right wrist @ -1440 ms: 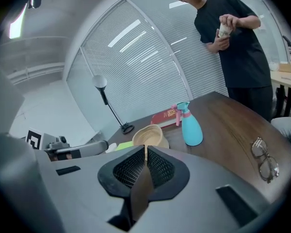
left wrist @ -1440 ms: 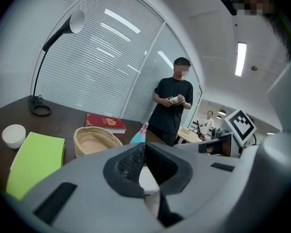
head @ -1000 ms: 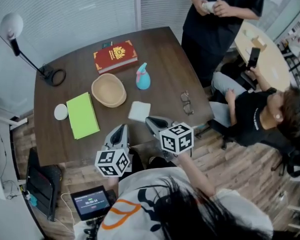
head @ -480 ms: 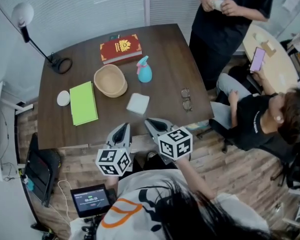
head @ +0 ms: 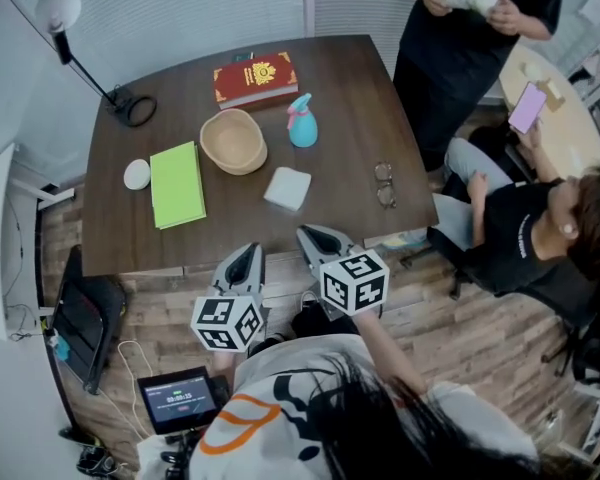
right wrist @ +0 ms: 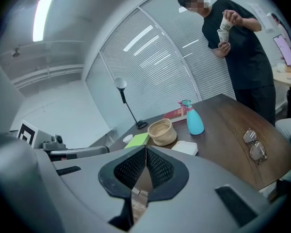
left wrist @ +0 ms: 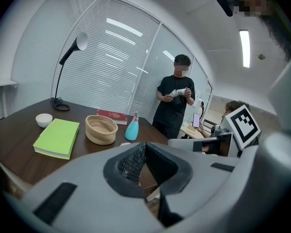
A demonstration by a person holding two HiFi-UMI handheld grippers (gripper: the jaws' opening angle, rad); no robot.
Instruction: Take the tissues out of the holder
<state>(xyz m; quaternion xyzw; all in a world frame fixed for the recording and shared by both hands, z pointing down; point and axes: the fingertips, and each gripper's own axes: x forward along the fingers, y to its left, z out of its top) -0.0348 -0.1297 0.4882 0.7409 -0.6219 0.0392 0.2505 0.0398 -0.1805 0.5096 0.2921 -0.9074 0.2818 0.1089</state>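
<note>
Two grippers, and neither is on the job yet. The left gripper (head: 247,252) and the right gripper (head: 306,234) both hang just off the near edge of the tabletop (head: 110,238). Each one's own view shows the jaws pressed together at the tips with nothing between them.

The white square tissue holder (head: 287,188) lies flat on the tabletop, roughly in the middle. It's just in front of the woven basket (head: 233,142) and the teal spray bottle (head: 302,123), with the glasses (head: 384,185) off to its right. In the right gripper view the tissue holder (right wrist: 185,147) is almost dead ahead, so that side looks like the closer reach. I can't tell from any view whether a tissue is sticking up out of it.

My guess on handling:
- The tissues are super light, soft and floppy, and they'll tear if you yank them.
- The holder looks light too, so it'll probably come up with the first pull unless something pins it.
- I'd open both grippers and press one down on a corner or edge of the holder.
- I'd pinch with the other at the middle of the top, where the tissues should come out, and pull up slowly.
- A deep pinch is better than a fingertip nip, since thin paper slips.
</note>
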